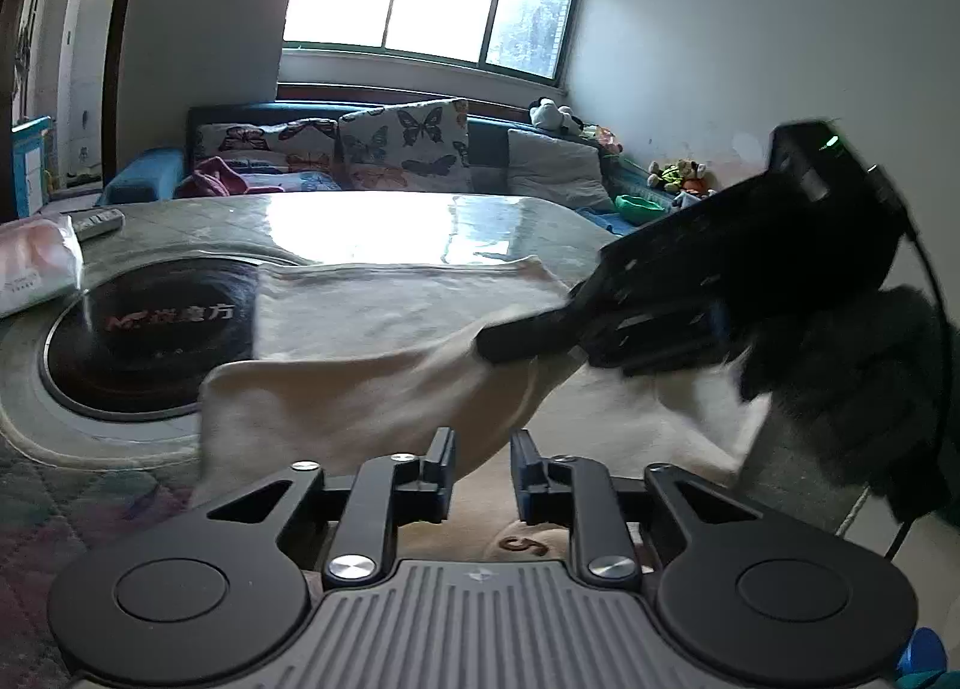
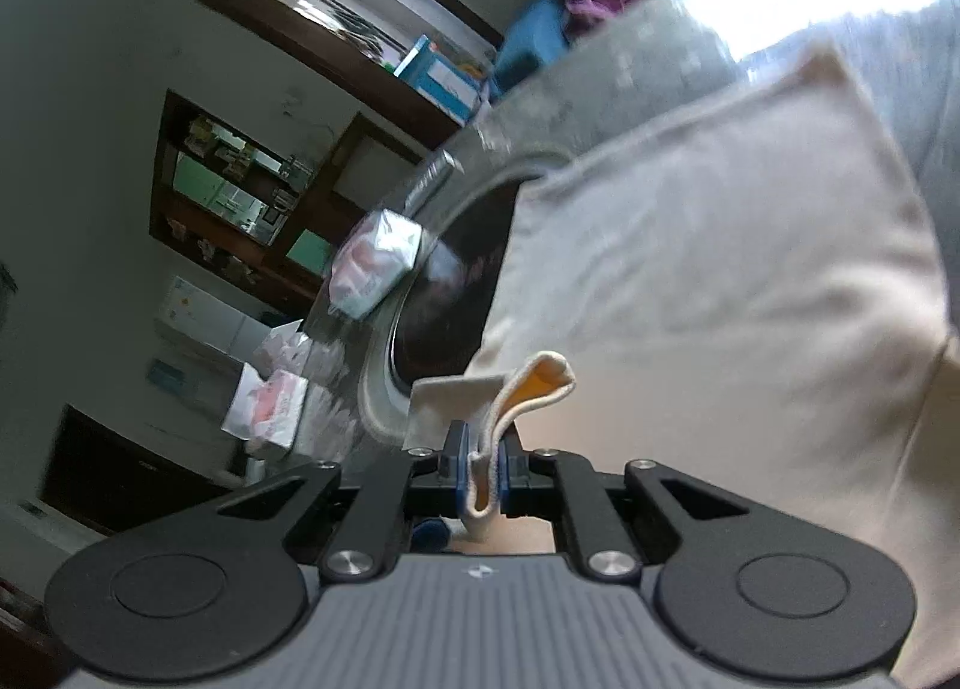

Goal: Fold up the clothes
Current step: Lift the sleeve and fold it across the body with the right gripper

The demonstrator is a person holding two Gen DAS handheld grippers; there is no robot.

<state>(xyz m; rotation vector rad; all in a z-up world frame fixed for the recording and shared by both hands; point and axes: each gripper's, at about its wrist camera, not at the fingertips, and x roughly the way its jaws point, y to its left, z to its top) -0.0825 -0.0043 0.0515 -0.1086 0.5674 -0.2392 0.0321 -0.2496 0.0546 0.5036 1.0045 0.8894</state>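
Right gripper (image 2: 482,470): black 2-finger gripper with blue pads, jaws closed on a doubled hem of cloth.
Garment (image 2: 720,269): cream fabric garment, broad flat panel filling the right half; pinched edge curls open, orange-lit inside.
Table (image 2: 600,83): grey glossy tabletop, view strongly tilted.
Inset disc (image 2: 444,293): dark round glass disc, partly under the garment.
Tissue pack (image 2: 375,263): white-pink plastic-wrapped pack, beside the disc.
Background: dark wood shelving (image 2: 240,191), blurred.
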